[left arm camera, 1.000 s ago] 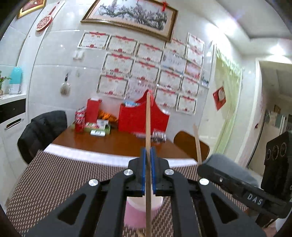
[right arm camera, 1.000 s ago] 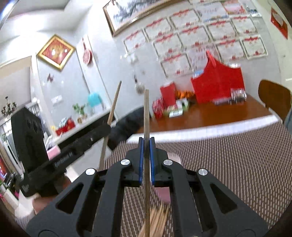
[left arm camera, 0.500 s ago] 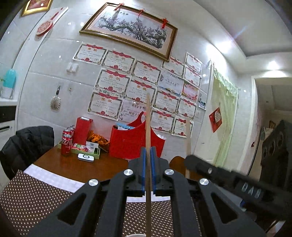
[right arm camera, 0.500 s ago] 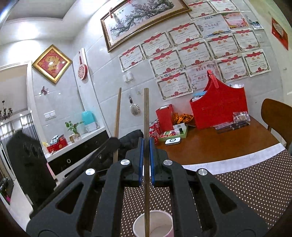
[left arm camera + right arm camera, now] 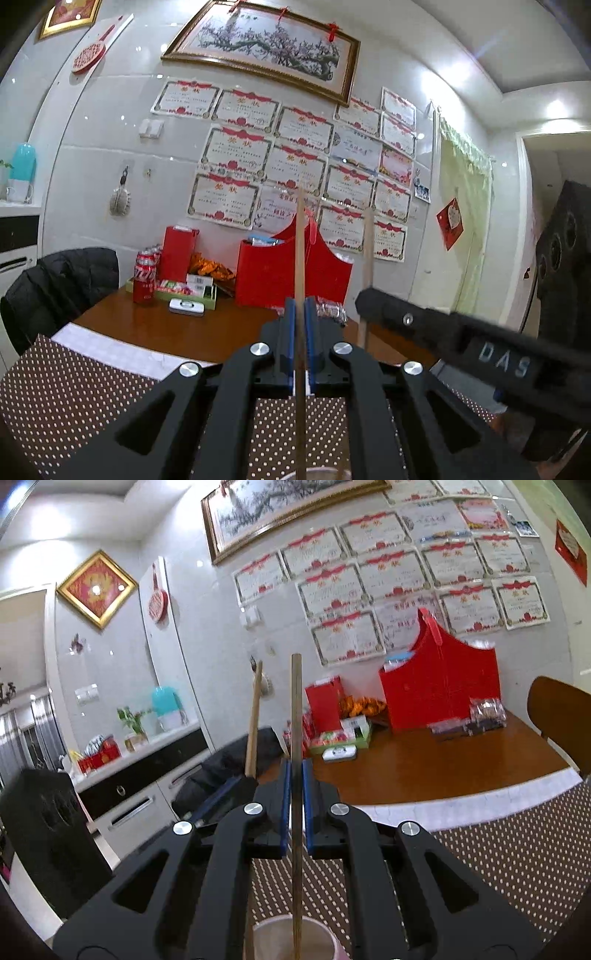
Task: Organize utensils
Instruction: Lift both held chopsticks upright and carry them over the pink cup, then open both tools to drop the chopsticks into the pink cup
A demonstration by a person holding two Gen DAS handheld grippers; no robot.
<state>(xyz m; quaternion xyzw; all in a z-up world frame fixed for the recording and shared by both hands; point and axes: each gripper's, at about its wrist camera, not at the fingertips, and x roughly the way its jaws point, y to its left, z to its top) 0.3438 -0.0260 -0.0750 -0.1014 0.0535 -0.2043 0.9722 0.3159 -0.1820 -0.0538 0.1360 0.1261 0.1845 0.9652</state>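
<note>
My left gripper (image 5: 300, 321) is shut on a wooden chopstick (image 5: 300, 251) held upright; its lower end runs down to a cup rim (image 5: 317, 472) at the bottom edge. My right gripper (image 5: 295, 786) is shut on another upright chopstick (image 5: 296, 709), whose lower end stands inside a pink-and-white cup (image 5: 295, 939). In the left wrist view the right gripper (image 5: 461, 343) reaches in from the right with its chopstick (image 5: 367, 251). In the right wrist view the left gripper (image 5: 221, 797) shows at the left with its chopstick (image 5: 253, 716).
A brown dotted mat (image 5: 66, 391) covers the near part of the wooden table (image 5: 424, 768). At the far wall stand a red bag (image 5: 291, 273), a red box (image 5: 178, 251), cola cans (image 5: 144, 273) and a snack tray. A dark jacket hangs on a chair (image 5: 59, 284).
Both grippers have tilted down and come lower with their chopsticks still held. The cup shows larger in the right wrist view, and the right chopstick's end stands in it.
</note>
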